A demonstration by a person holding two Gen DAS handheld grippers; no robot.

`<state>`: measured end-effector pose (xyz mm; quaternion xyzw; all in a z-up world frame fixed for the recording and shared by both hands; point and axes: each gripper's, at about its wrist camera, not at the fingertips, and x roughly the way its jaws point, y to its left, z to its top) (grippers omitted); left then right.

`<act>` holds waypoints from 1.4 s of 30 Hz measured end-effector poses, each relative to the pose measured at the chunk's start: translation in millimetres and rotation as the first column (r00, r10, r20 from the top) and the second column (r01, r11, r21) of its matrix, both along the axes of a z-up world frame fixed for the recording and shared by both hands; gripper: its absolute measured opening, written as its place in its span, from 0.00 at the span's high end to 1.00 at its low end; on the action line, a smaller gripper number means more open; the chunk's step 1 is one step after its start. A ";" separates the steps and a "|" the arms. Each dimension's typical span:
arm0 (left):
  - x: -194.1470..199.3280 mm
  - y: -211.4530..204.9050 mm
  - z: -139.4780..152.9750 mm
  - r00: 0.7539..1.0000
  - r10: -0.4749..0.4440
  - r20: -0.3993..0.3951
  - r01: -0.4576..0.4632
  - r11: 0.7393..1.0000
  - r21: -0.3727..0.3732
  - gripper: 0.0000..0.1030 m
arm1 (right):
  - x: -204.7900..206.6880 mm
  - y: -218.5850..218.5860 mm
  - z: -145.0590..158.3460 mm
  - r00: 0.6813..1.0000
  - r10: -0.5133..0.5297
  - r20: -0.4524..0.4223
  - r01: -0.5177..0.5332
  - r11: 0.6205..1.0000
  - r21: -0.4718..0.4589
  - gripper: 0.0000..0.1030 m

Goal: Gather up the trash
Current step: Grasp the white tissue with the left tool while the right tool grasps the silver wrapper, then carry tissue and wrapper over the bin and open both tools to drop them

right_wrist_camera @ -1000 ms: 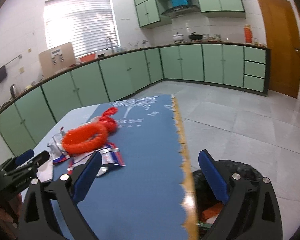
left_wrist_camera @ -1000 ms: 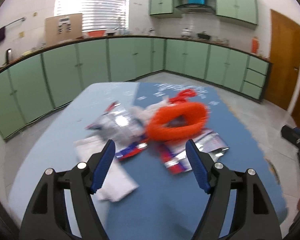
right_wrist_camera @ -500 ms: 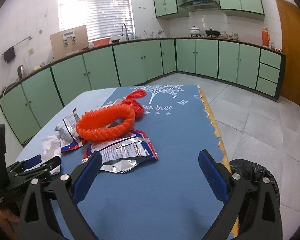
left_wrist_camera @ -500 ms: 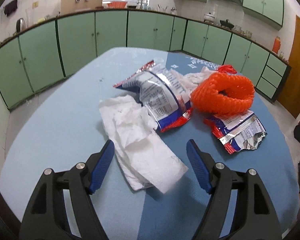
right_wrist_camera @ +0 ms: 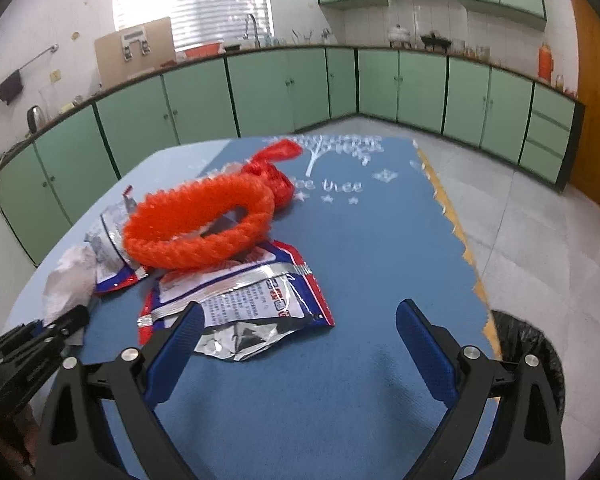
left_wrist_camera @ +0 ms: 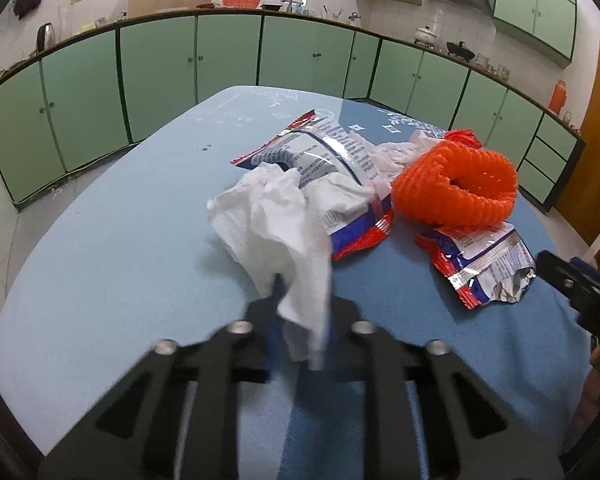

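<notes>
Crumpled white tissue (left_wrist_camera: 272,216) lies on the blue table, and my left gripper (left_wrist_camera: 302,300) is closing its jaws on the near end, pads pinching the paper. Behind the tissue rests a silver, red and blue snack wrapper (left_wrist_camera: 328,160). To its right sits an orange net ring (left_wrist_camera: 456,188) on a second wrapper (left_wrist_camera: 484,268). My right gripper (right_wrist_camera: 300,332) hangs open over the table, nothing between its fingers; its left finger overlaps the near edge of that second wrapper (right_wrist_camera: 260,296). The orange net ring (right_wrist_camera: 200,228) lies beyond it. My left gripper (right_wrist_camera: 60,324) shows at the left edge with the tissue (right_wrist_camera: 68,280).
A black trash bag (right_wrist_camera: 532,344) stands on the floor off the table's right edge. The blue tablecloth (right_wrist_camera: 360,240) carries a white tree print and a yellow scalloped border. Green cabinets line the walls; a wooden door is at far right.
My left jaws have gone from wide apart to pinched on the tissue, bunching it upward. My right gripper has swung left and lower, from over the bin to over the second wrapper.
</notes>
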<state>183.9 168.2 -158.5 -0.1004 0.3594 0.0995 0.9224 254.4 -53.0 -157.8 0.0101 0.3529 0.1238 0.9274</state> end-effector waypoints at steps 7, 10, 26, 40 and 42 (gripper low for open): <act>-5.9 -2.0 8.1 0.999 0.016 0.041 -0.015 1.000 -0.012 0.93 | 20.8 -6.3 -10.0 0.997 -0.015 -0.078 0.017 1.000 0.017 0.20; -9.2 -9.0 14.3 0.998 0.008 0.067 -0.008 1.000 0.004 0.93 | 24.8 -0.8 -16.0 0.993 0.005 -0.114 -0.005 1.000 -0.003 0.29; -6.9 -26.8 18.5 0.996 -0.043 0.076 0.040 0.998 0.040 0.93 | 3.2 4.2 0.9 0.996 0.078 -0.041 -0.079 0.996 -0.035 0.89; -11.1 -58.5 38.1 0.984 -0.124 0.125 0.119 0.992 0.049 0.93 | -36.3 -55.1 40.0 0.999 0.002 0.034 -0.001 0.999 -0.041 0.90; -11.8 -66.0 41.4 0.981 -0.142 0.134 0.137 0.989 0.050 0.93 | -40.2 -62.9 44.0 0.999 -0.013 0.045 0.015 0.999 -0.041 0.90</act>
